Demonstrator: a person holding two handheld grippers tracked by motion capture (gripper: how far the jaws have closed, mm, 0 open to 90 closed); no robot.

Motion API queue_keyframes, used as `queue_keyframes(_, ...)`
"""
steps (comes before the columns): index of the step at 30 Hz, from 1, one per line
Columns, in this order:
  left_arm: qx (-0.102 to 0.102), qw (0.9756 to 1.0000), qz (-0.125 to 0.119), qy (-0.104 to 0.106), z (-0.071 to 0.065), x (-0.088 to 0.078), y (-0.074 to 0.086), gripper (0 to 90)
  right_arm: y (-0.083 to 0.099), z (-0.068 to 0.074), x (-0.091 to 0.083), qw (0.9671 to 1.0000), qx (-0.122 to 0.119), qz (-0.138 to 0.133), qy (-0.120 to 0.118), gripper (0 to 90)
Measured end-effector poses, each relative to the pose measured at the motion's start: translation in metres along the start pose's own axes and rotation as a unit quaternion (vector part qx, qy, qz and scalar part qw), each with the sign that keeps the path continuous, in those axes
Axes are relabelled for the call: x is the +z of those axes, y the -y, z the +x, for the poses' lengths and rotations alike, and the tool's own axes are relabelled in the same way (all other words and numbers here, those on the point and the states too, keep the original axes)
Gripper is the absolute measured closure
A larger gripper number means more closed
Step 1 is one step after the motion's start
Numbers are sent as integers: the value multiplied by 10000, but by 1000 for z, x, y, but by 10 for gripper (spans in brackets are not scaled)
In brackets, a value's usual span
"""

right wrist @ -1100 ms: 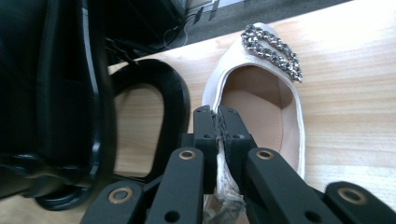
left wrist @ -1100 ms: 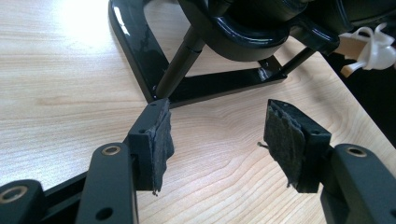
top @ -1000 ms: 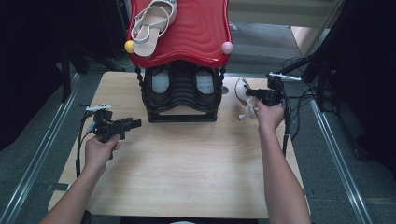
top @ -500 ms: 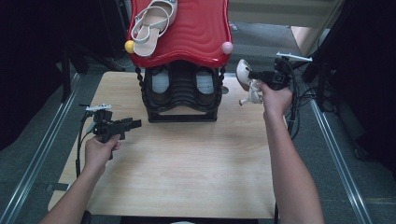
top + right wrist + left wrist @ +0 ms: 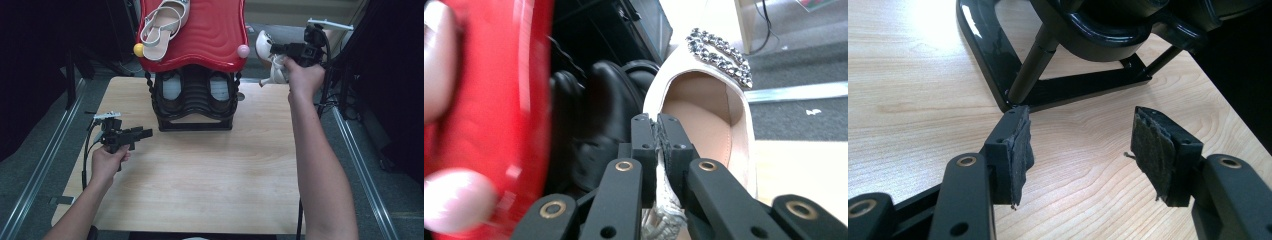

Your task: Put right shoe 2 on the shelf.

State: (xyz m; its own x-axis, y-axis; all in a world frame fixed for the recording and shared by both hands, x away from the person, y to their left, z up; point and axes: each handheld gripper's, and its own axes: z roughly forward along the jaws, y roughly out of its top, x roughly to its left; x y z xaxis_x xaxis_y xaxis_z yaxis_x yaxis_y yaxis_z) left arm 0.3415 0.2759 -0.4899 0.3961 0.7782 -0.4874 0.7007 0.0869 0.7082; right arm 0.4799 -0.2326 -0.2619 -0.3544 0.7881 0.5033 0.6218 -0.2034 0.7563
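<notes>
Item one on my list: the black plastic two-tier shoe rack [image 5: 195, 107] at the far middle of the pale wooden desk [image 5: 200, 185], topped by a glossy red wavy shelf [image 5: 210, 35] with a yellow knob [image 5: 138, 49] and a pink knob [image 5: 243, 50] at its front corners. On the red shelf's left part I count one beige strappy flat sandal [image 5: 162, 25], lying sole down. In the open black tier beneath it sit two dark shoes with pale linings [image 5: 192, 87], side by side, toes toward me. Item two: the white high-heeled pump with a rhinestone buckle [image 5: 267, 55], held in the air just right of the pink knob, clear of the desk, heel spike pointing down. My right tongs [image 5: 280, 50] are clamped together on its rim at the heel end; the right gripper view shows the pads [image 5: 670, 137] pinching the edge of the shoe's beige-lined opening [image 5: 704, 107], buckle [image 5: 719, 55] beyond. My left tongs [image 5: 145, 133] rest low over the desk's left part, pads [image 5: 1018, 150] standing well apart with nothing between them, aimed at the rack's base bar [image 5: 1083, 85]. Change since a second ago: the pump was low beside the rack's right side, near the desk; my right hand has lifted it to the level of the red shelf. The left hand, the sandal and the two racked shoes are unchanged.
</notes>
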Motion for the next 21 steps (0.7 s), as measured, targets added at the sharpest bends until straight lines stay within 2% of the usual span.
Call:
queue_keyframes(8, -51, 10000, 0, 39, -1, 0, 0, 415, -31, 36, -16, 9995, -133, -250, -112, 885)
queue_keyframes(12, 17, 10000, 49, 63, -1, 1, 0, 415, -49, 55, -26, 9988, -210, -392, -186, 885)
queue_keyframes(16, -7, 10000, 33, 80, -1, 1, 0, 415, -66, 77, -33, 9979, -319, -519, -221, 885)
queue_keyframes(21, -29, 10000, 11, 83, 0, 1, 0, 415, -80, 103, -35, 9963, -397, -645, -406, 885)
